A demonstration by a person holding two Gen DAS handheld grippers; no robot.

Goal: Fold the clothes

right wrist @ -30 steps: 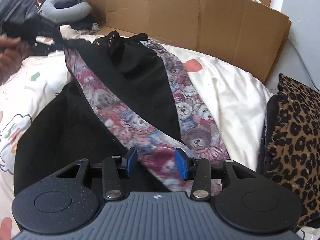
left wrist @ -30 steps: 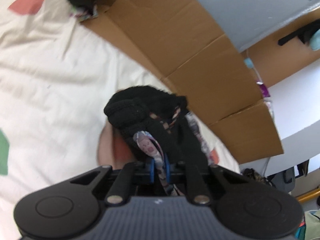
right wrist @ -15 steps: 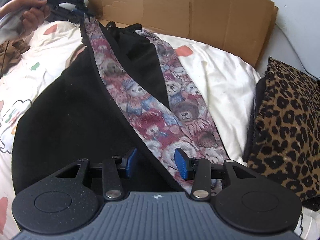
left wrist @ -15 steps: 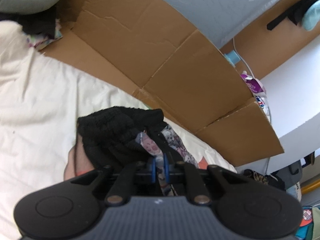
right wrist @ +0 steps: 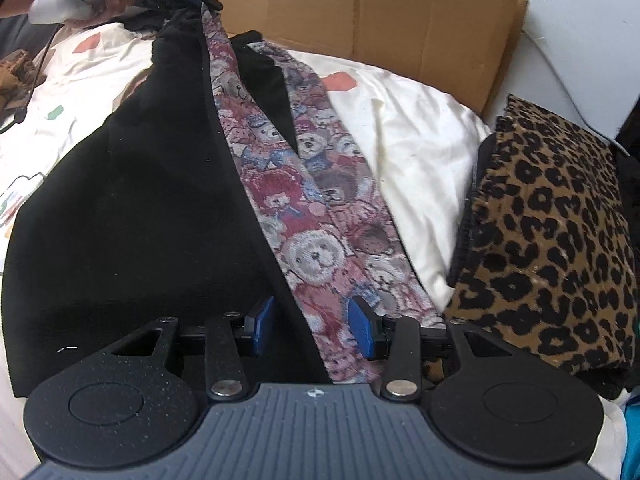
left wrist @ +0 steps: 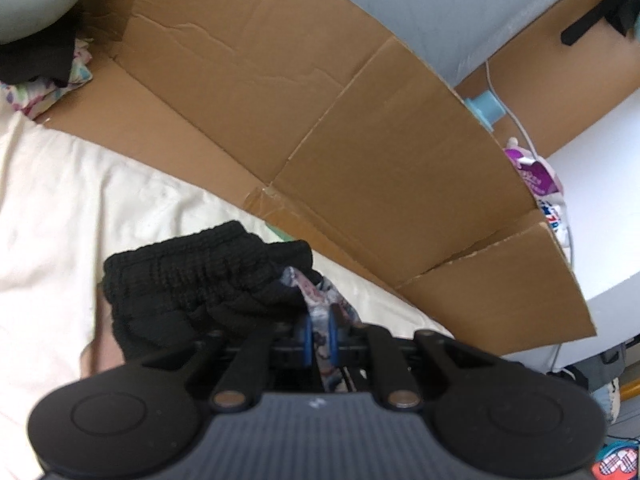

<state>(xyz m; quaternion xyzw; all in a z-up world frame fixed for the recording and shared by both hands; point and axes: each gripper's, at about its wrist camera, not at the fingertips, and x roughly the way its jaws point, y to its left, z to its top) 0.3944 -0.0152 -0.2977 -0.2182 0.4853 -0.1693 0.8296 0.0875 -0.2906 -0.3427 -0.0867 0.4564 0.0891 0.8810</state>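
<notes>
Left gripper (left wrist: 319,334): fingers clenched on the bear-print trim of the black garment (right wrist: 132,208). Right gripper (right wrist: 312,330): fingers part-spread astride the garment's edge; grip cannot be determined.

Black garment (right wrist: 132,208) with teddy-bear-print panels; leopard-spotted cushion (right wrist: 552,232); cream sheet (right wrist: 416,140); brown cardboard (left wrist: 320,120)

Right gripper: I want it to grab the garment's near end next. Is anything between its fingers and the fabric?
Nothing visible. The right gripper is open, with the black garment's teddy-bear strip lying unobstructed between its fingers.
</notes>
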